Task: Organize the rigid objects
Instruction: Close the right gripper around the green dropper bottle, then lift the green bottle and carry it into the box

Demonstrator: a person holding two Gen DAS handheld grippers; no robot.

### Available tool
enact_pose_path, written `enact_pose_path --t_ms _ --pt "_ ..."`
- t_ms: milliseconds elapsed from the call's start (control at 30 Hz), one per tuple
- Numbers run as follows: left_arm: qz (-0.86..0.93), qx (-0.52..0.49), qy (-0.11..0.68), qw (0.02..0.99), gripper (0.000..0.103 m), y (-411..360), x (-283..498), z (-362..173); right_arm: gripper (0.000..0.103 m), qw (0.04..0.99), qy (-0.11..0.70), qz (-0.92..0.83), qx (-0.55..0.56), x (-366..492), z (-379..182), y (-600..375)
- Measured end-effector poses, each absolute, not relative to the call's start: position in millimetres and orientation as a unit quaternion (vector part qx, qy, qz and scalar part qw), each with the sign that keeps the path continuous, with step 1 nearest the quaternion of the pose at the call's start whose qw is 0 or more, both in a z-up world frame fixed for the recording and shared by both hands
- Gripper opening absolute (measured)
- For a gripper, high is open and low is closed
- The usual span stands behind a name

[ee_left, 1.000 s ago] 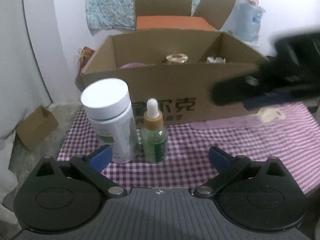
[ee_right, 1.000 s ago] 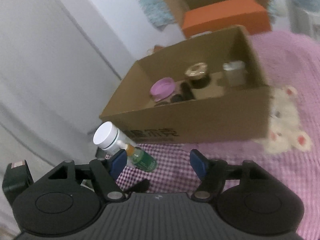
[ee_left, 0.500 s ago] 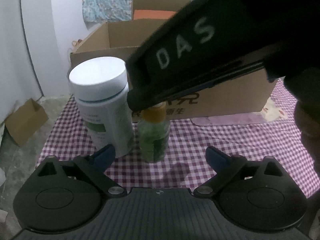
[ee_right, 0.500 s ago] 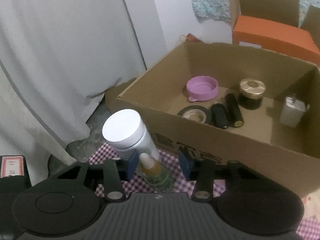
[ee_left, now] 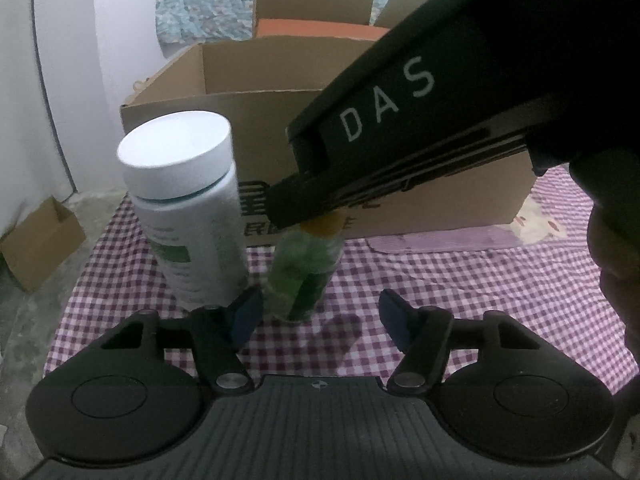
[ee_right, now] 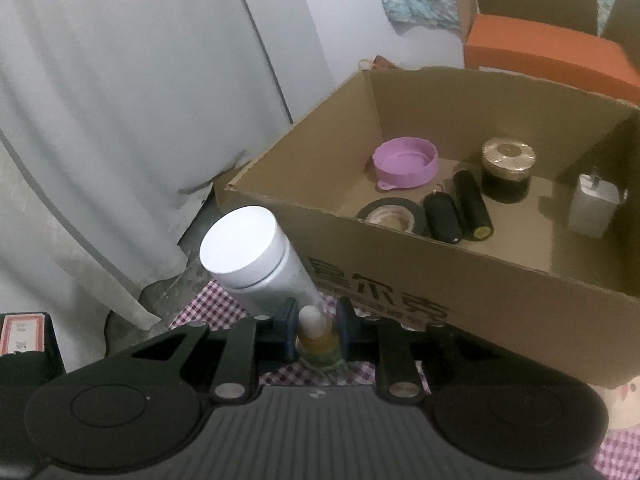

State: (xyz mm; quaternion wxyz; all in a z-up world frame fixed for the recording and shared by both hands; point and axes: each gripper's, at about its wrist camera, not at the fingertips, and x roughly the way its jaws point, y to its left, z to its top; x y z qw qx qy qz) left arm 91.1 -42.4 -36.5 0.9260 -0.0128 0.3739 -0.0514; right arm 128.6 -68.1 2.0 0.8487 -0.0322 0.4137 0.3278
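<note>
- Purple-checked cloth (ee_left: 460, 280) covers the work surface, with an open cardboard box (ee_right: 500, 280) at its far side against a pale wall — the box already holds a pink lid (ee_right: 405, 162), a tape roll (ee_right: 392, 216), two dark cylinders, a gold-capped jar (ee_right: 507, 168) and a small silver bottle (ee_right: 592, 210), so it looks like the collecting bin.
- Two things are left outside it: a white-capped bottle (ee_left: 188, 208) and, just beside it, a green dropper bottle (ee_left: 306, 268), both upright.
- Right gripper (ee_right: 318, 330) has its jaws closing about the dropper's neck; the pads sit at either side, though contact is hard to confirm. A neck-high grip suits a straight lift over the box wall.
- Left gripper (ee_left: 320, 316) hangs low before both bottles, jaws closing on nothing.
- A second ago the right gripper was well back and wide; now it crosses the left view above the dropper. The left jaws were then far wider.
</note>
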Motion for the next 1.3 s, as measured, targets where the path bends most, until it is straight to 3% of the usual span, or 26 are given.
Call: enact_pose_path --t_ms 200,533,733,1033,1300 --pt "-0.050 -0.009 0.372 0.927 0.054 -48 94 -36 0.021 0.849 0.417 0.323 -0.034 124 6 -76" --pt "-0.063 -0.002 0.374 0.925 0.055 -60 98 -38 0.021 0.844 0.433 0.316 -0.016 122 9 -93" --pt "-0.061 0.004 0.376 0.924 0.035 -65 100 -41 0.021 0.841 0.439 0.316 0.011 130 6 -101" --pt "-0.072 0.002 0.368 0.927 0.034 -73 95 -26 0.021 0.846 0.428 0.318 0.006 124 17 -107" --pt "-0.078 0.013 0.328 0.941 0.033 -84 86 17 0.021 0.858 0.392 0.332 -0.002 109 61 -116"
